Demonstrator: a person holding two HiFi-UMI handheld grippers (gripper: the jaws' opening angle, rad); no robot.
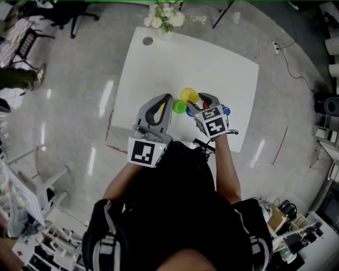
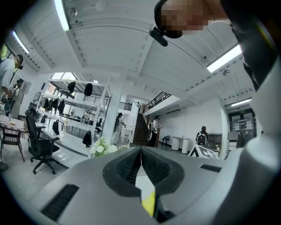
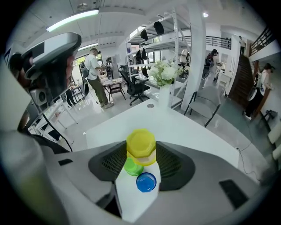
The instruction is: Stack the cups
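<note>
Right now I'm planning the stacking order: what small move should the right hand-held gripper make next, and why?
Probably lower the yellow cup onto the green cup: the right hand-held gripper clamps it raised, closest to the green one, with the blue cup beside.

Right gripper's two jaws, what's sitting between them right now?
The yellow cup, gripped by the right gripper; the right gripper view shows it.

The white desk stands on a pale, glossy floor; at its far edge stands a vase of white flowers; near the far left corner a small grey round disc sits in the top; toward the near edge stands a green cup; just beside it, to its right, is a blue cup.
</note>
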